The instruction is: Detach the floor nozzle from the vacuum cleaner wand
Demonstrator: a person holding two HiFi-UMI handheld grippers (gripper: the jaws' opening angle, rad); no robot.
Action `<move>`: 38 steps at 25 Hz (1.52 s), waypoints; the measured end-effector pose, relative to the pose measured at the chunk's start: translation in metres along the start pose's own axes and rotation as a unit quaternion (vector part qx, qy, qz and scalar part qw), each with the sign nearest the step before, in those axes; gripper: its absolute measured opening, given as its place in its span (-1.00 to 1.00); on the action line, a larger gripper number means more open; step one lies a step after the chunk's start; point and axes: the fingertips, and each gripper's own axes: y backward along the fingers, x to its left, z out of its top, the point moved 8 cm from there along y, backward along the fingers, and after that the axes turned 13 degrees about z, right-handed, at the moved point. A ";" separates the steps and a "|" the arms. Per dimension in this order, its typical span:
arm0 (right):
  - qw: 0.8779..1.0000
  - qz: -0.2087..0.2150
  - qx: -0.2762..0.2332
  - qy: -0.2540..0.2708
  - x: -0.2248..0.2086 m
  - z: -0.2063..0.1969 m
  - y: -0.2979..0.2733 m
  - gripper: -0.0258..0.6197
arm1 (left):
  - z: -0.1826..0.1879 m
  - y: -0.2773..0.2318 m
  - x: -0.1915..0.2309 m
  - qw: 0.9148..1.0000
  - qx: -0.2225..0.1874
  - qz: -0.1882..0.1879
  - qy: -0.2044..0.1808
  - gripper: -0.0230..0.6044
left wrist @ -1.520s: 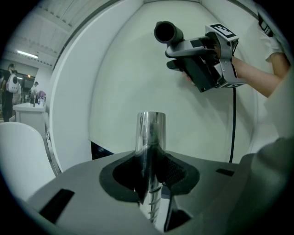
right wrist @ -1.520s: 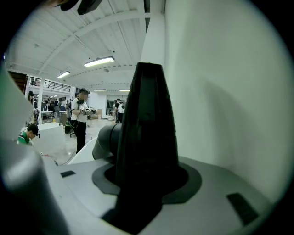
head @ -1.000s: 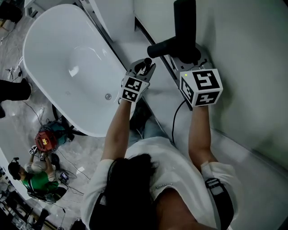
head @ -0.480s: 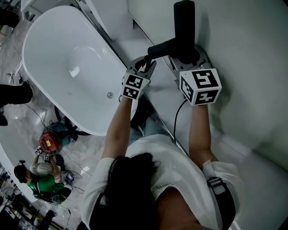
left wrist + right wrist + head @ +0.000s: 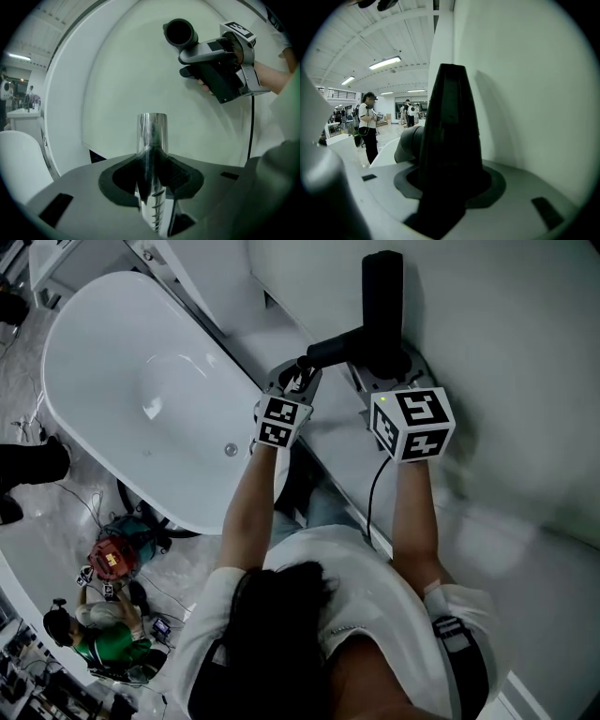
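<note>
The black floor nozzle (image 5: 382, 298) stands upright against the white wall, its neck tube (image 5: 336, 348) pointing left. My right gripper (image 5: 384, 371) is shut on the nozzle body (image 5: 450, 136), which fills the space between the jaws of the right gripper (image 5: 450, 187). My left gripper (image 5: 295, 381) is shut on the shiny metal wand (image 5: 152, 129), whose end sticks out past the pads of the left gripper (image 5: 152, 161). In the left gripper view the nozzle's open neck (image 5: 178, 32) hangs apart from the wand's end, up and to the right.
A white bathtub (image 5: 84, 362) lies to the left below my arms. A pale wall panel (image 5: 506, 334) backs the nozzle. A black cable (image 5: 373, 493) trails from the right gripper. People (image 5: 103, 563) crouch on the floor at lower left; others stand far off (image 5: 368, 126).
My right gripper and the nozzle have shifted slightly left and rolled a little. The left gripper with the wand has stayed put.
</note>
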 end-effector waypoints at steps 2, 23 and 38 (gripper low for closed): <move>1.000 -0.006 -0.002 -0.004 -0.002 -0.002 0.004 -0.29 | 0.001 -0.003 0.000 1.000 0.002 -0.002 0.008 -0.52; 0.998 -0.048 -0.018 -0.041 0.008 -0.024 0.018 -0.29 | 0.023 0.066 0.016 0.991 0.038 -0.064 0.108 -0.09; 0.996 -0.064 -0.033 -0.044 0.065 -0.049 0.034 -0.29 | 0.059 0.179 0.020 0.992 -0.047 0.071 0.096 -0.62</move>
